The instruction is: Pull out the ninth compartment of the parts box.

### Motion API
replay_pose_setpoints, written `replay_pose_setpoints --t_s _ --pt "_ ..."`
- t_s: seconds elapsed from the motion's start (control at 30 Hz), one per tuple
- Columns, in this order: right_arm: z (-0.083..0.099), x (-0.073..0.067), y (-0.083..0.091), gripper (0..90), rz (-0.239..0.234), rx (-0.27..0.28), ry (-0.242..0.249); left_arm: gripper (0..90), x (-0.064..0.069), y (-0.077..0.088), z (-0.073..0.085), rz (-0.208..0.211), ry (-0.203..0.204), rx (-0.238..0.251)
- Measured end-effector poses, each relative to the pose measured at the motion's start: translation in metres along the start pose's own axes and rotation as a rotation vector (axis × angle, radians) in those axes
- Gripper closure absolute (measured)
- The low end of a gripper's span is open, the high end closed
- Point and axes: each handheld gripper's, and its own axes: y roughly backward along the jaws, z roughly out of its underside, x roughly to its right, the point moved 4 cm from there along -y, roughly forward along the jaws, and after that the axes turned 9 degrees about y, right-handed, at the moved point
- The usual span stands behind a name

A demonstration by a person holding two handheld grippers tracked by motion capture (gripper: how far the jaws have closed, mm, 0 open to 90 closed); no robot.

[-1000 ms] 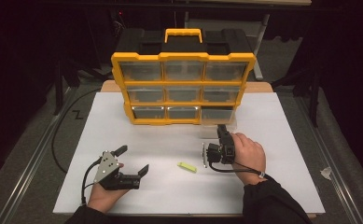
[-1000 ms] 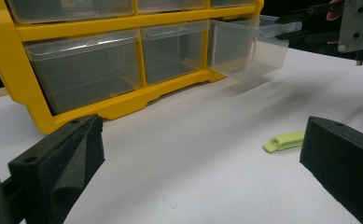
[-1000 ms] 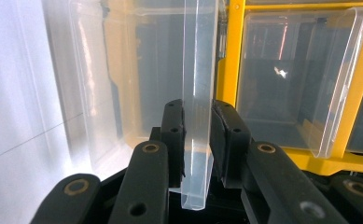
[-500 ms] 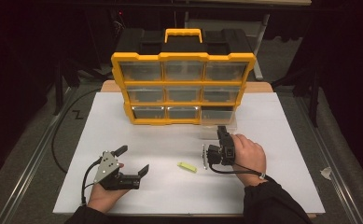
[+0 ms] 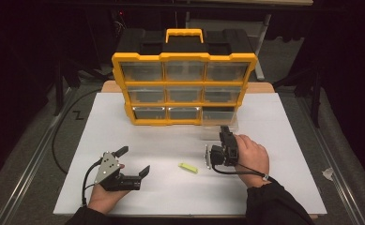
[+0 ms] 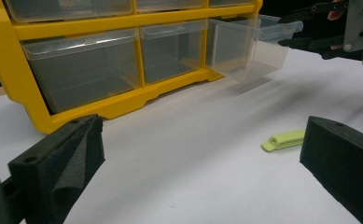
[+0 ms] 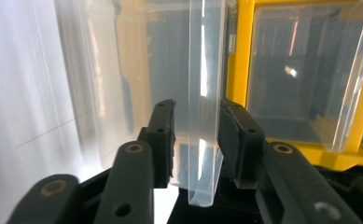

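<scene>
**The clear drawer sticks out of the yellow box**

The drawer [image 5: 219, 123] is a small see-through plastic bin. It sits in the bottom row of the yellow and black box [image 5: 185, 79], at the right end. It is pulled partway out over the white table, and its back part is inside its slot. It looks empty. At the front it has a thin clear lip [image 7: 202, 116] for pulling. A small light green piece [image 5: 188, 167] lies flat on the table, well apart from the drawer.
</scene>
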Motion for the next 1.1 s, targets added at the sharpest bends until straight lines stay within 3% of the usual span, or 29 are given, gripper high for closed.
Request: replay_pose_setpoints --t_s 0.3,0.73,0.8,0.9,1.1 --pt "0.003 -0.013 0.011 50.3 -0.011 0.010 -0.009 0.2 0.001 0.000 0.000 0.000 -0.003 0.002" --pt "0.007 -0.043 0.024 46.7 -0.043 0.028 -0.045 0.2 0.001 0.000 0.000 -0.002 -0.007 0.004" --pt "0.008 -0.045 0.024 45.9 -0.035 0.038 -0.012 0.2 0.001 0.000 0.000 -0.003 -0.006 0.006" --pt "0.013 -0.049 0.027 44.8 -0.044 0.033 -0.039 0.2 0.000 0.000 -0.001 -0.005 -0.002 0.009" --pt "0.020 -0.053 0.033 41.4 -0.071 0.051 -0.034 0.2 0.001 0.001 -0.002 -0.008 0.000 0.014"
